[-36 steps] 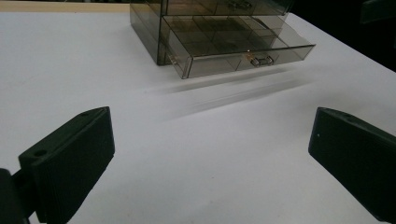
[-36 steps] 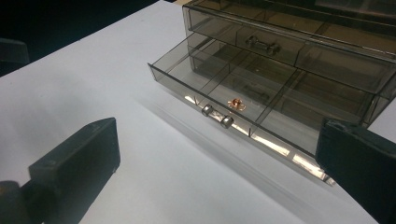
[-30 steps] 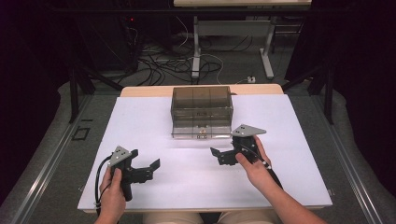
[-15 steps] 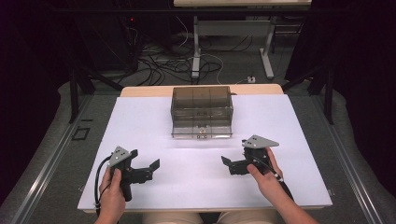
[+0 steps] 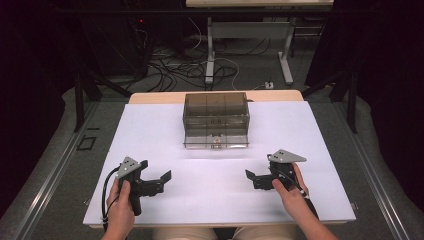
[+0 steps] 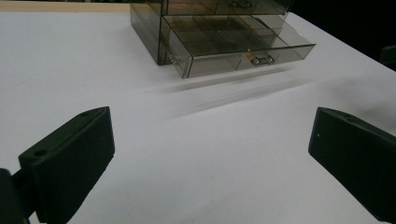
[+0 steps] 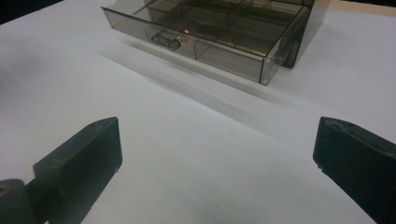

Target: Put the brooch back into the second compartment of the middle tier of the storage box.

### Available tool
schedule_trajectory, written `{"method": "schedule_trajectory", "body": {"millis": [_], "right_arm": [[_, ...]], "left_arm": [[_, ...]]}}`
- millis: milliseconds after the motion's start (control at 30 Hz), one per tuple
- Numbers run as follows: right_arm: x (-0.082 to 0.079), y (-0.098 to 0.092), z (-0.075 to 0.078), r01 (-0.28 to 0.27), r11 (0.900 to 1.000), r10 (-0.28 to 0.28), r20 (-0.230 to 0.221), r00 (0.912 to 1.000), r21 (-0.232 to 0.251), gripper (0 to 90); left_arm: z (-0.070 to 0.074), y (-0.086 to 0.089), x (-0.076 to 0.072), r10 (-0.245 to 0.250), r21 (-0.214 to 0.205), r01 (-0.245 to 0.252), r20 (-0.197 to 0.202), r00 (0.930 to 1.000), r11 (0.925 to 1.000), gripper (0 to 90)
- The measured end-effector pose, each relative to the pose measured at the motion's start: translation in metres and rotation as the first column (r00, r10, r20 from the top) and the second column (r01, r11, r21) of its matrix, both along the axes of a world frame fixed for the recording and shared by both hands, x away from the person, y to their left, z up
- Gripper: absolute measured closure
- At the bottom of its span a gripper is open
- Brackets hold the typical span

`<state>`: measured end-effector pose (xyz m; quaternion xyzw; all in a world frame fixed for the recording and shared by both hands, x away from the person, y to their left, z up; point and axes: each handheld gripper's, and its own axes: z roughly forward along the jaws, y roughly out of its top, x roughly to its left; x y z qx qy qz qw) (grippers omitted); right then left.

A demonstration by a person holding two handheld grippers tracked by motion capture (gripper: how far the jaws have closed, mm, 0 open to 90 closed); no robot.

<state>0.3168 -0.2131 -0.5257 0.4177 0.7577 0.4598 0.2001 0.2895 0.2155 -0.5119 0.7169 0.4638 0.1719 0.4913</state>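
Since it left the drawer box [image 5: 216, 120], right tool [image 5: 256, 179] nearer, empty

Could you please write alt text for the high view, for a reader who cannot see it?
A smoky transparent plastic drawer box sits on a white table, its bottom drawer pulled open. Nearer the camera, the left gripper and right gripper, both black and hand-held, rest open on the table.

The left gripper [image 6: 210, 158] hovers over the white worktop [image 6: 93, 60] with its black fingers [image 6: 70, 158] spread wide apart and nothing between them. Far ahead stands a smoky clear drawer box [image 6: 149, 23], its lower drawer [image 6: 233, 46] pulled out.
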Motion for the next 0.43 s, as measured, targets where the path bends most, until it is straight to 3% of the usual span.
{"method": "schedule_trajectory", "body": {"millis": [433], "right_arm": [[0.006, -0.013, -0.006, 0.062, 0.9978, -0.061, -0.028, 0.9977, 0.022, 2.9]], "left_arm": [[0.000, 0.000, 0.001, 0.006, -0.006, -0.006, 0.003, 1.0000, 1.0000, 0.5]]}}
